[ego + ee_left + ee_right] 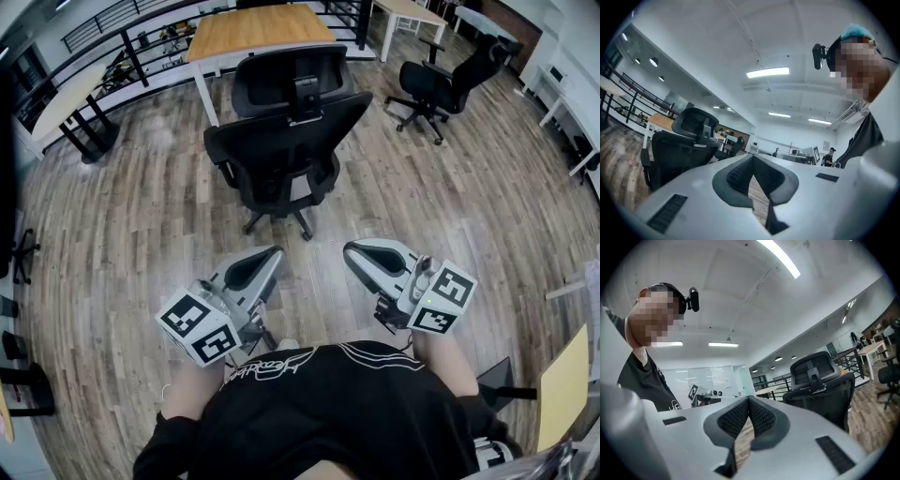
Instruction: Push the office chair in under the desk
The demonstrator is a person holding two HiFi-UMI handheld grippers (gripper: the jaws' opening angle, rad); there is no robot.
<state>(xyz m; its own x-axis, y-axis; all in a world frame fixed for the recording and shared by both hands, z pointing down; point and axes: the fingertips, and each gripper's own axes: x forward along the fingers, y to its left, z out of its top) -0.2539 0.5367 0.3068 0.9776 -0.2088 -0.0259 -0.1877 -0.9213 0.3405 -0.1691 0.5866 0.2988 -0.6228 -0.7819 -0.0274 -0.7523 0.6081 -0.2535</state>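
A black office chair [281, 141] with a headrest stands on the wood floor, its back toward me, pulled out from a desk with a wooden top [258, 33] and white legs. My left gripper [270, 255] and right gripper [352, 251] are held side by side in front of my body, well short of the chair and touching nothing. Both are shut with nothing between the jaws. In the left gripper view the chair [679, 150] shows at the left beyond the closed left gripper [752, 157]. In the right gripper view the chair [820, 385] stands to the right of the closed right gripper [749, 399].
A second black office chair [445, 80] stands at the back right near a white desk [408, 11]. A black railing [122, 42] runs behind the desk, with a curved table [61, 103] at the left. A yellow board [562, 384] is at my right.
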